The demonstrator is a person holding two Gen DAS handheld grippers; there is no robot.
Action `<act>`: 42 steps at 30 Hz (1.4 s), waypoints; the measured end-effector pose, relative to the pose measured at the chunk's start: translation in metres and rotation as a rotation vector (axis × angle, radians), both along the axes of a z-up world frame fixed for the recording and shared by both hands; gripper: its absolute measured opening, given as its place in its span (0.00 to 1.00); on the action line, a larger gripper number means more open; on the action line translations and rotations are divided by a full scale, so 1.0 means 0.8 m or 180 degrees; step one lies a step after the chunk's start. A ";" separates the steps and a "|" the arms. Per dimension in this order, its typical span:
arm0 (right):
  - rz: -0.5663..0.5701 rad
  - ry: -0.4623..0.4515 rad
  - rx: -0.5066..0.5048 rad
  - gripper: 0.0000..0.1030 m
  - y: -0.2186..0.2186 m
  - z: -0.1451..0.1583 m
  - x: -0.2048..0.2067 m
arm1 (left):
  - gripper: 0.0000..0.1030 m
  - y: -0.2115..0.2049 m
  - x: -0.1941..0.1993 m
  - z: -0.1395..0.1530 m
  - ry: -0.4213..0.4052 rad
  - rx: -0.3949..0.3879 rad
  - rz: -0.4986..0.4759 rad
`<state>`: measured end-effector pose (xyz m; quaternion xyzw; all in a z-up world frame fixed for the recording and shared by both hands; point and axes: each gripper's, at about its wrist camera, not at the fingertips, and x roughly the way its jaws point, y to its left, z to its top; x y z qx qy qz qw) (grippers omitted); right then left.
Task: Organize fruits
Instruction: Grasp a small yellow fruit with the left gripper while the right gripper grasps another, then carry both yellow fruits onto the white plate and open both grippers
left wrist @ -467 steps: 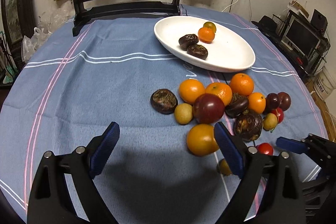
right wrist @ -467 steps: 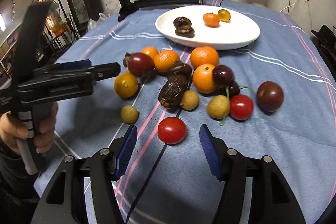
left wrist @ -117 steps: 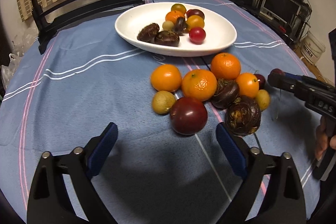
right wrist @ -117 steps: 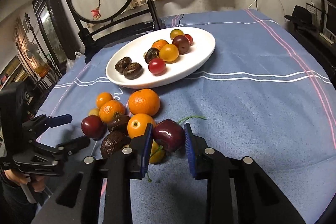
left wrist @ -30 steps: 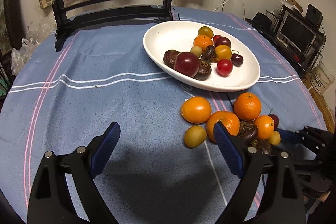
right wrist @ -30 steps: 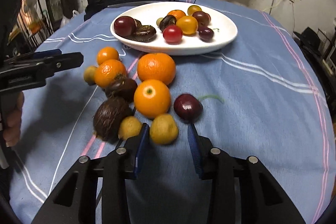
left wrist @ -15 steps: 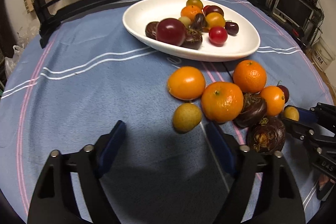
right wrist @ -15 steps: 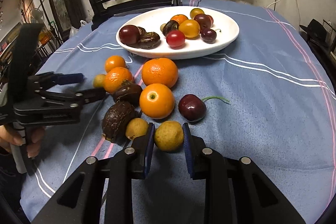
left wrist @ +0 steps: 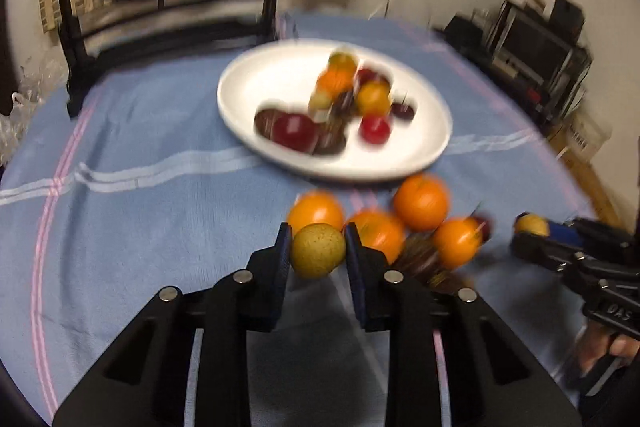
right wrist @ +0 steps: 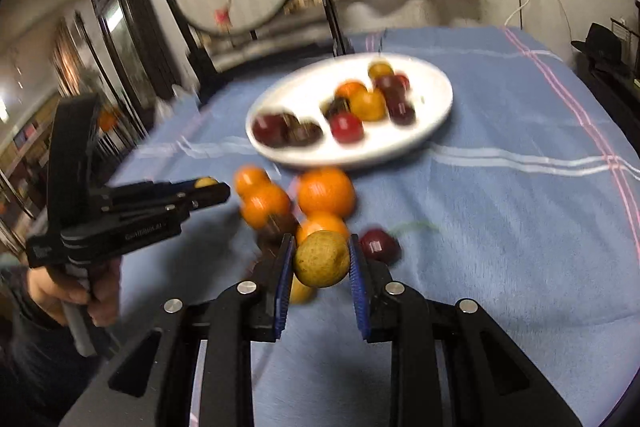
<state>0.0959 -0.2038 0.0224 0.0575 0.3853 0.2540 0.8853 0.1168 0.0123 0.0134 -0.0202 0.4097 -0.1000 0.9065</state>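
Both views are motion-blurred. My left gripper (left wrist: 318, 250) is shut on a small yellow-green fruit (left wrist: 317, 251) and holds it above the cloth, near the oranges (left wrist: 420, 202). My right gripper (right wrist: 322, 259) is shut on a small yellow fruit (right wrist: 322, 259), lifted over the loose pile. The white oval plate (left wrist: 256, 83) lies beyond, holding several fruits: dark plums, red tomatoes, small oranges. In the left wrist view the right gripper (left wrist: 532, 227) shows at the right with its yellow fruit. In the right wrist view the left gripper (right wrist: 206, 185) shows at the left.
Loose oranges (right wrist: 326, 191), dark fruits and a cherry (right wrist: 378, 245) lie on the blue tablecloth (right wrist: 500, 227) in front of the plate (right wrist: 436, 115). A black wooden screen stand (left wrist: 160, 23) stands behind the plate. A TV and shelves (left wrist: 536, 59) are at the right.
My left gripper has closed on the yellow-green fruit and lifted it. My right gripper has lifted its yellow fruit off the cloth. Both cameras have risen and tilted toward the plate.
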 end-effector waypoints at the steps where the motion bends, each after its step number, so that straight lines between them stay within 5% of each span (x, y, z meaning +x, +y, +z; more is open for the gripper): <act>1: -0.0033 -0.0055 0.0000 0.26 0.001 0.010 0.003 | 0.25 -0.001 0.003 0.011 -0.0042 -0.0040 0.0000; 7: -0.0120 -0.0303 -0.0099 0.26 0.018 0.040 0.045 | 0.25 -0.022 0.051 0.041 -0.0114 -0.0183 0.0033; 18: -0.0209 -0.0001 -0.0229 0.27 0.032 -0.023 0.130 | 0.27 -0.054 0.131 -0.011 0.0133 -0.0089 0.0146; 19: -0.0201 0.0007 -0.0199 0.35 0.031 -0.024 0.130 | 0.30 -0.053 0.132 -0.013 0.0115 -0.0108 0.0162; 29: -0.0269 -0.0109 -0.0167 0.48 0.013 -0.012 0.102 | 0.51 -0.041 0.108 0.001 -0.0002 -0.0277 0.0082; 32: -0.0292 -0.0142 -0.0200 0.53 0.010 -0.012 0.087 | 0.71 -0.041 0.091 0.006 -0.0049 -0.0177 0.0130; 42: -0.0372 -0.0100 -0.0207 0.56 -0.007 -0.024 0.042 | 0.73 -0.005 0.025 0.004 -0.0075 -0.0320 0.0127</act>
